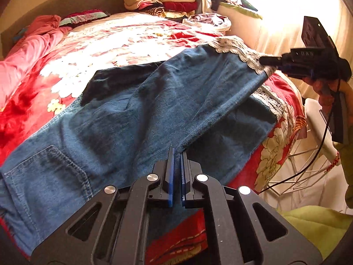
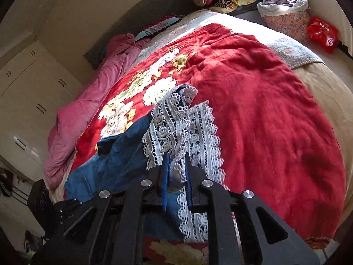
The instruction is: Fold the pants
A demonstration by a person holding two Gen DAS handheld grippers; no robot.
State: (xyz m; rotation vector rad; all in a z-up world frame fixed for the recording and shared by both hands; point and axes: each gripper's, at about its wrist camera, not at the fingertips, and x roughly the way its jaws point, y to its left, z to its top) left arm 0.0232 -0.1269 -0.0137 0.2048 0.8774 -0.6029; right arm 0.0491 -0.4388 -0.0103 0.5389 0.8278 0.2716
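Note:
Blue denim pants [image 1: 136, 114] with white lace hems lie across the red floral bedspread [image 1: 26, 101]. My left gripper [image 1: 177, 152] is shut on the edge of the upper pant leg near mid-length. My right gripper [image 1: 264, 60] shows at the right in the left wrist view, shut on the lace hem [image 1: 233, 46] of the upper leg and holding it lifted. In the right wrist view my right gripper [image 2: 176, 154] pinches the bunched lace hem [image 2: 169, 119] above the lower leg's lace hem [image 2: 205, 132]. A back pocket [image 1: 44, 172] shows at lower left.
A pink duvet [image 2: 92, 92] lies along the bed's far side. Stacks of folded clothes [image 1: 163, 0] and a bag of laundry [image 2: 284, 6] stand past the bed's head. A red bag [image 2: 322, 33] lies beyond. A white wire rack [image 1: 308, 167] stands beside the bed.

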